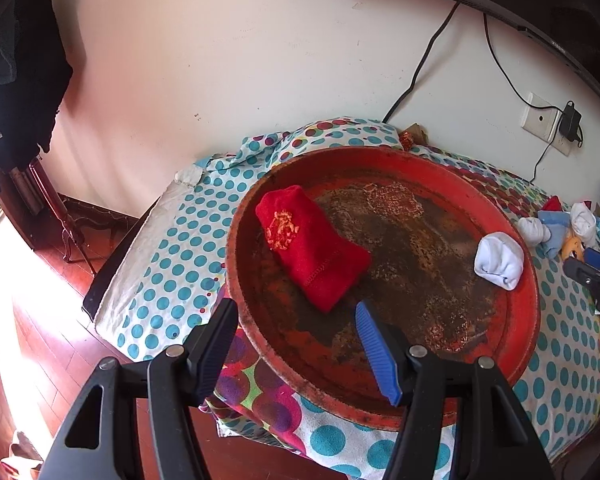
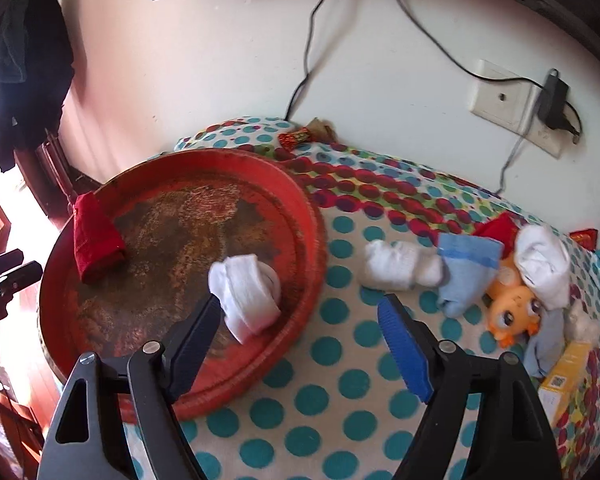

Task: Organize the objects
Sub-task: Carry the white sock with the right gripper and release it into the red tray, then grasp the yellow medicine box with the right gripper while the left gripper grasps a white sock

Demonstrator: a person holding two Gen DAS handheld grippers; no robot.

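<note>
Two down: red sock and white sock roll are in your red tray. Both grippers' jaws gape empty; the sock pile by the doll is left.

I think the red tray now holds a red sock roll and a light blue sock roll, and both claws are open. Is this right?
Not quite. The second roll in the red tray is a white sock roll, not light blue; the right wrist view shows it. The light blue one lies outside on the dotted cloth. The red sock roll is in the tray, and the left claw and right claw are open.
</note>
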